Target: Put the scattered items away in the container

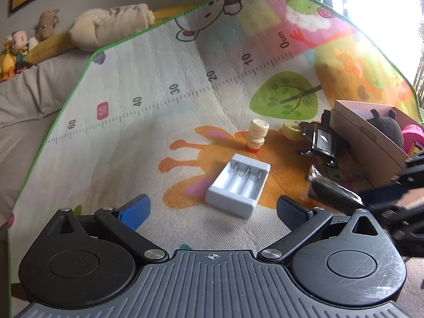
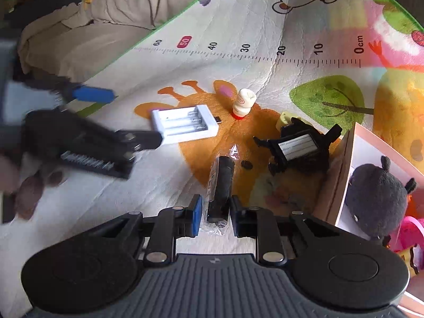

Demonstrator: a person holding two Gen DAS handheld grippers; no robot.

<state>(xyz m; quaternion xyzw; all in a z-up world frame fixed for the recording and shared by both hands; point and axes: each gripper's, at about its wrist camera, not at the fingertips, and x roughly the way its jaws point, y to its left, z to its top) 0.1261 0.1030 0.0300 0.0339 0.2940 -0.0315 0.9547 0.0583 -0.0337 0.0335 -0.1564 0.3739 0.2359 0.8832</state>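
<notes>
1. The right gripper [image 2: 215, 213], low centre of the right wrist view, has its fingers drawn in around the black cylinder in clear wrap [image 2: 222, 185]; whether the pads press it yet, I cannot tell.
2. That item lies lengthwise between the fingers, likely so it lifts without twisting.
3. The left gripper [image 1: 212, 209] hovers with its fingers wide apart and nothing between them; the white battery charger [image 1: 238, 186] lies just ahead, probably its next pick.
4. The cardboard box [image 2: 344, 175], at the right edge, already holds a dark plush toy [image 2: 376, 198]; its near wall must be cleared.
5. The black tag holder [image 2: 299, 148] sits beside the box, narrowing the path; open mat [image 2: 238, 26] lies upper left.
</notes>
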